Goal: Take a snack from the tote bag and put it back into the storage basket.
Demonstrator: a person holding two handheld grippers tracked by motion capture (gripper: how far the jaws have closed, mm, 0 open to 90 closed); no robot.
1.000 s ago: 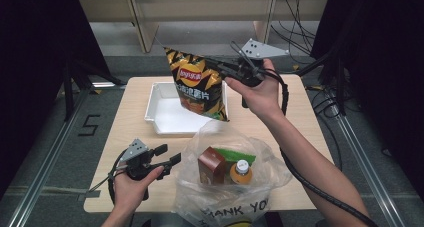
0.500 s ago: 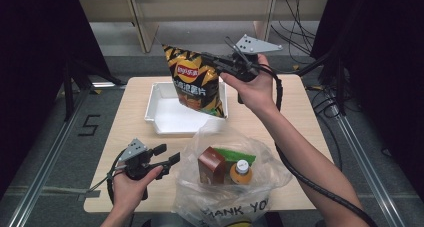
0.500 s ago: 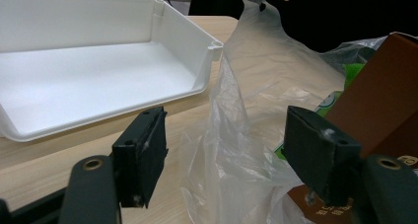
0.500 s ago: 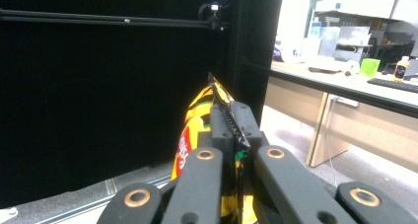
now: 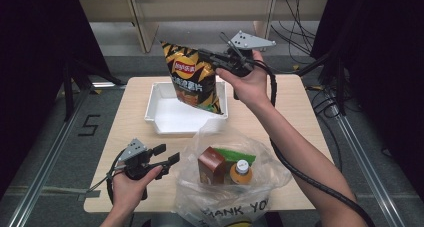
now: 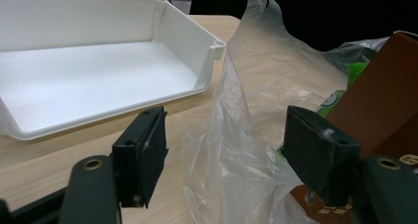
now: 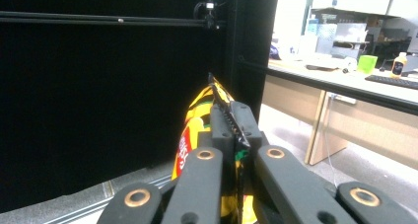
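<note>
A yellow and black chip bag (image 5: 192,77) hangs in the air over the white tray (image 5: 162,123), pinched at its top right corner by my right gripper (image 5: 206,53), which is shut on it. From the right gripper view the bag's top seam (image 7: 224,108) runs between the closed jaws of that gripper (image 7: 230,128). Low at the left, my left gripper (image 5: 167,154) is open beside a clear plastic bag (image 5: 232,187). The left gripper view has that gripper (image 6: 224,150) with the thin plastic (image 6: 256,100) between its spread jaws, not pressed.
Inside the plastic bag stand a brown carton (image 5: 210,164) and a bottle with a white cap (image 5: 241,169), with something green (image 5: 240,154) behind. The wooden table (image 5: 295,107) has bare room at the right. A cable (image 5: 310,182) trails along the right forearm.
The right gripper has carried the chip bag slightly left and up over the tray. The left gripper has stayed put.
</note>
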